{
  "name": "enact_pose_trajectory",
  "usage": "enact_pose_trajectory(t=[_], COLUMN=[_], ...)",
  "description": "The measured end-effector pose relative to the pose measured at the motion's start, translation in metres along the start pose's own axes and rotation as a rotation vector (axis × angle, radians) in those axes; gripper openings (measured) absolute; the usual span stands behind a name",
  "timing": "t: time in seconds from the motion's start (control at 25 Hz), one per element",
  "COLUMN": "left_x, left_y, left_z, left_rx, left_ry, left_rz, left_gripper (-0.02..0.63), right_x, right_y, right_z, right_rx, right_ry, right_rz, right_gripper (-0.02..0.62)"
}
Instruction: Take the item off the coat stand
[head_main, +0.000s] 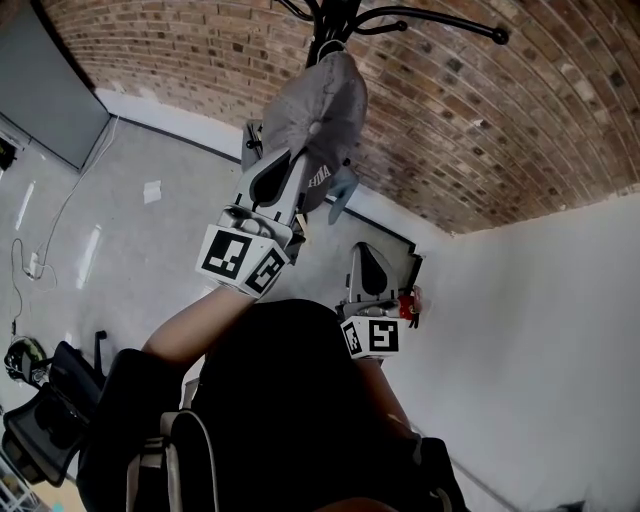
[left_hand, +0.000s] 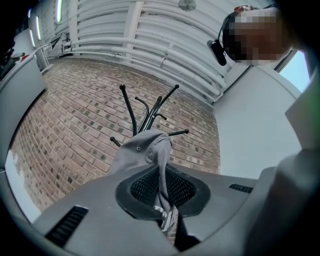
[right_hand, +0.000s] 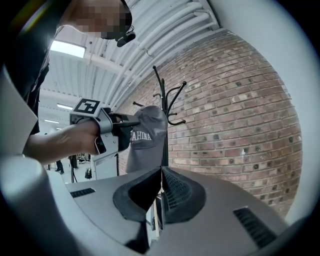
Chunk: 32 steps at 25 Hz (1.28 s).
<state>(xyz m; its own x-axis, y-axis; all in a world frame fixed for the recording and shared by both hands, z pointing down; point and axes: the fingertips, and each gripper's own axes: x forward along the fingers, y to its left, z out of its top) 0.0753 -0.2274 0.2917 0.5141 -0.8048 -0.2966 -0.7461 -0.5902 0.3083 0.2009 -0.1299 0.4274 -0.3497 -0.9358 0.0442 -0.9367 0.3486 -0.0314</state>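
My left gripper (head_main: 298, 168) is the one at work. Its jaws are pressed onto a fold of the grey cap (head_main: 316, 112), and in the left gripper view the cloth runs down between the pads (left_hand: 172, 192), pinched there. The cap hangs at the top of the coat stand (head_main: 328, 40), its crown draped against the pole where the black hooks branch out. I can't tell which hook carries it, since the cloth covers that spot.

From this gripper the cap lies straight ahead and slightly above, along the line the jaws point. The cap's length runs down from the hooks towards me, roughly in line with the pole, with the printed panel facing my right side.

My right gripper (head_main: 368, 268) sits lower and further from the stand, near my chest. Its jaws are pressed together with nothing between them. From there I look across at the cap (right_hand: 146, 131) and the left gripper (right_hand: 114, 125) beside it.

So the left hand is the nearer one and already has the hold. I judge the cloth has to rise clear of the upturned hook tips before it comes back towards me; a level pull would probably snag it.
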Motion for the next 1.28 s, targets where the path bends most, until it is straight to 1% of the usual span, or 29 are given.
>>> enact_pose_trajectory(t=[0.64, 1.08, 1.28], left_x=[0.0, -0.001, -0.001], left_y=[-0.01, -0.016, -0.018], left_z=[0.009, 0.021, 0.026], left_rx=[-0.009, -0.017, -0.023], left_ry=[-0.01, -0.052, -0.056], left_rz=[-0.045, -0.076, -0.088], left_gripper=[0.038, 0.038, 0.038], right_x=[-0.008, -0.006, -0.002], right_y=[-0.002, -0.003, 0.0], right_z=[-0.001, 0.001, 0.003], right_rx=[-0.012, -0.038, -0.038], right_ry=[-0.006, -0.013, -0.019], right_rz=[-0.025, -0.026, -0.023], right_gripper=[0.02, 0.02, 0.02])
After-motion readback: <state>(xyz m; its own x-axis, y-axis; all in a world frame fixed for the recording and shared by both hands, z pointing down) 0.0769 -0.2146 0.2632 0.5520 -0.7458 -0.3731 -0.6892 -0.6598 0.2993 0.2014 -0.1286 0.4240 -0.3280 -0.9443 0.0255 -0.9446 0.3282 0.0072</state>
